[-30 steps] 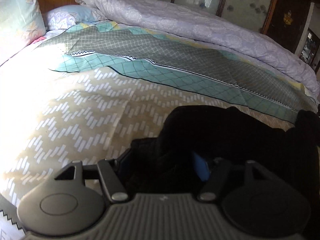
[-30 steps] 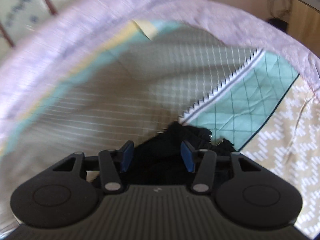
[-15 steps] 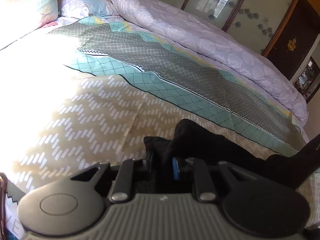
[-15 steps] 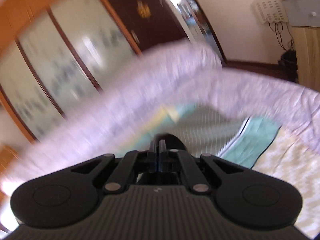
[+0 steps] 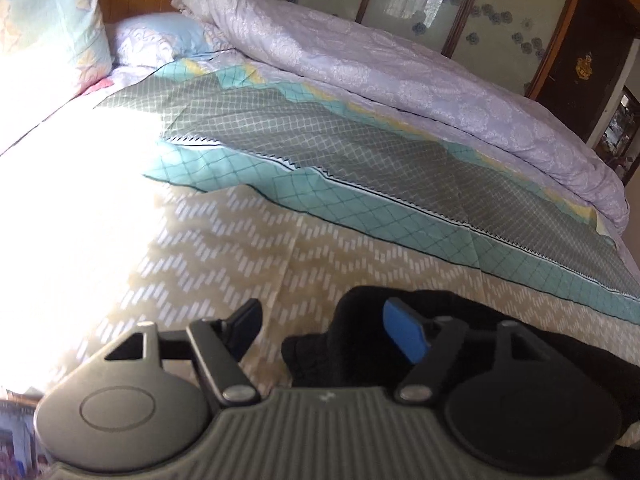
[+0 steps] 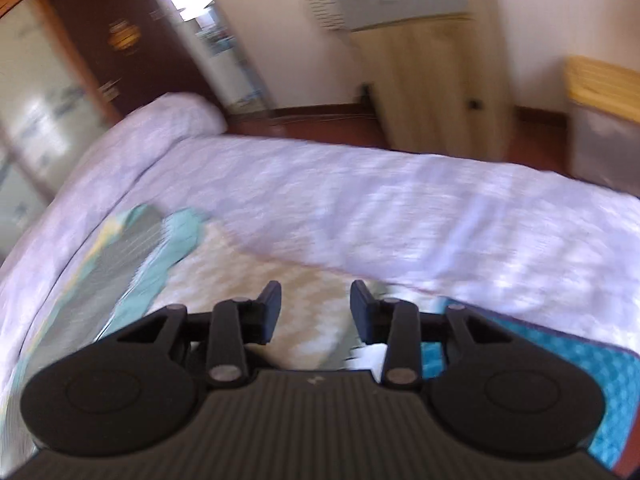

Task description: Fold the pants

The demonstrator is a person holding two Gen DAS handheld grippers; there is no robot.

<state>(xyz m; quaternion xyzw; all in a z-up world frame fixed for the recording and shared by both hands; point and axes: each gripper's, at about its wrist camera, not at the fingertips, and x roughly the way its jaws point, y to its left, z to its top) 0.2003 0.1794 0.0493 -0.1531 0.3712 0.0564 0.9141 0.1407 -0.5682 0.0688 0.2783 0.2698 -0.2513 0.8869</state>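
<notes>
The black pants point(image 5: 360, 344) lie bunched on the patterned bedspread point(image 5: 248, 248) at the near edge of the left wrist view, running off to the lower right. My left gripper point(image 5: 324, 328) hovers just above them, its jaws opening wide, the blue pad point(image 5: 404, 336) over the cloth and nothing pressed between the pads. In the blurred right wrist view my right gripper point(image 6: 316, 312) is over the foot of the bed, its jaws opening with only the bedspread point(image 6: 296, 304) showing in the gap. No pants appear in that view.
A rolled lilac duvet point(image 5: 400, 68) lies along the far side of the bed, with pillows point(image 5: 48, 24) at the headboard. Sliding wardrobe doors point(image 5: 460, 4) stand behind. Beyond the foot of the bed are a wooden cabinet point(image 6: 432, 80) and the floor.
Both grippers closed on the black pants and have since let go, their jaws now apart. The right gripper swung away towards the foot of the bed; the left rose a little.
</notes>
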